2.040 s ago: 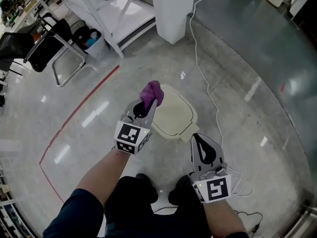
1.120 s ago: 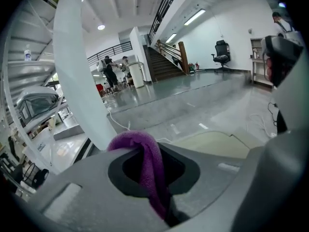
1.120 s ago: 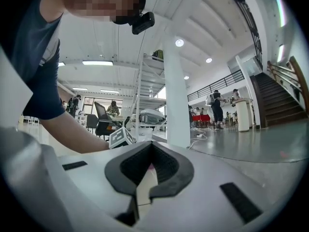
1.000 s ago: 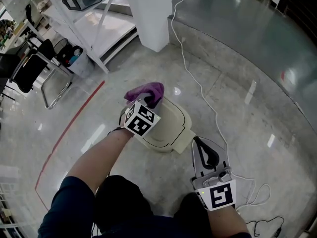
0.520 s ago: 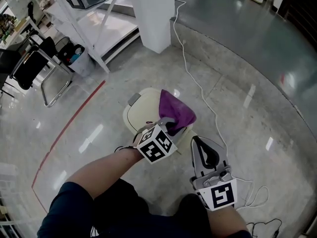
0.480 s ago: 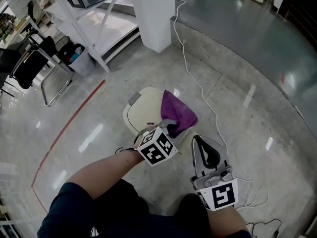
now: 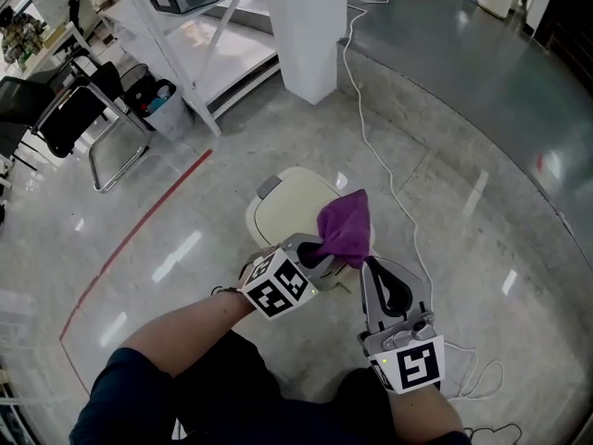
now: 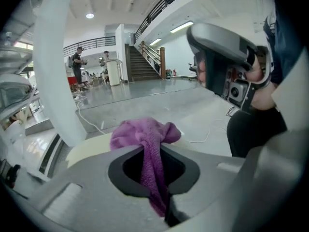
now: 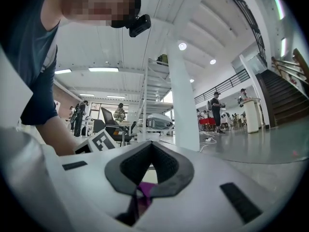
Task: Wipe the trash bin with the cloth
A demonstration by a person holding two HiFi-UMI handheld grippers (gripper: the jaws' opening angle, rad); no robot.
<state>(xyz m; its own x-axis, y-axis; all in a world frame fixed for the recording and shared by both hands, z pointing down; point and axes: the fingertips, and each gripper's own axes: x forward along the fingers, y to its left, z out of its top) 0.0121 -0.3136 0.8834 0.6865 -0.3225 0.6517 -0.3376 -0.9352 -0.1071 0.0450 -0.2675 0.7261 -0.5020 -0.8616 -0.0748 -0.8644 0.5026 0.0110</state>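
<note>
The cream trash bin [image 7: 289, 205] stands on the floor in front of me, lid shut. My left gripper [image 7: 321, 247] is shut on a purple cloth [image 7: 345, 229], which lies on the lid's near right edge. In the left gripper view the cloth [image 8: 146, 138] bunches out past the jaws over the cream lid [image 8: 89, 147]. My right gripper [image 7: 373, 266] hovers just right of the cloth, jaws shut and holding nothing. In the right gripper view a bit of the cloth [image 9: 144, 189] shows through the hole between the shut jaws of the right gripper [image 9: 152, 147].
A white cable [image 7: 390, 184] runs along the floor right of the bin. Behind it stand a white pillar [image 7: 309, 28] and a white shelf rack [image 7: 206, 56]. A black chair [image 7: 76, 111] and a red floor line [image 7: 132, 237] lie to the left.
My left gripper has dragged the cloth across the lid from its far left side to its near right edge, close to the right gripper. The right gripper has barely moved.
</note>
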